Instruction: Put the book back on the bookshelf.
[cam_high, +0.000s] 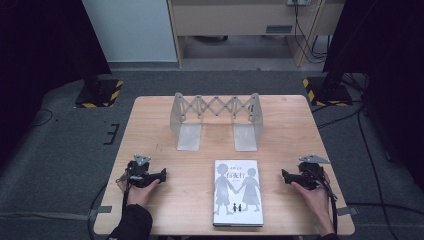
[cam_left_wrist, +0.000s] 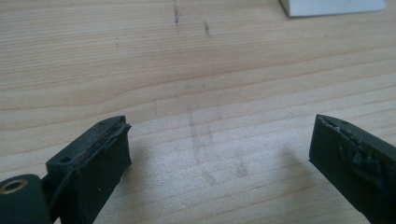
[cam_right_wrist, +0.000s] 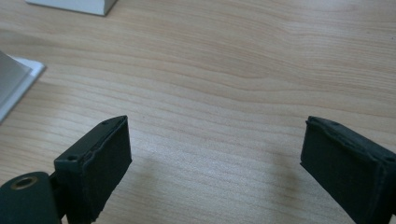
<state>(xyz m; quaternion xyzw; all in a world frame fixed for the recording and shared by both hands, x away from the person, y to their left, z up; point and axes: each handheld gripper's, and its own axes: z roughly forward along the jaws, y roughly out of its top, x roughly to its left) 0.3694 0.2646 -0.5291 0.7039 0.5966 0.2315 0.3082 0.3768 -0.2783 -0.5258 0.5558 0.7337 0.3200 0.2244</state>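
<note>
Left gripper is held low over the bench at the left, fingers spread wide, nothing between them, only bare wood seen below. Book is laid flat, cover up, at the near edge of the bench, between the two grippers and apart from both. Expandable metal book rack is stood farther back, behind the book. Right gripper is held at the right, pointed toward the book, fingers also parted and empty.
</note>
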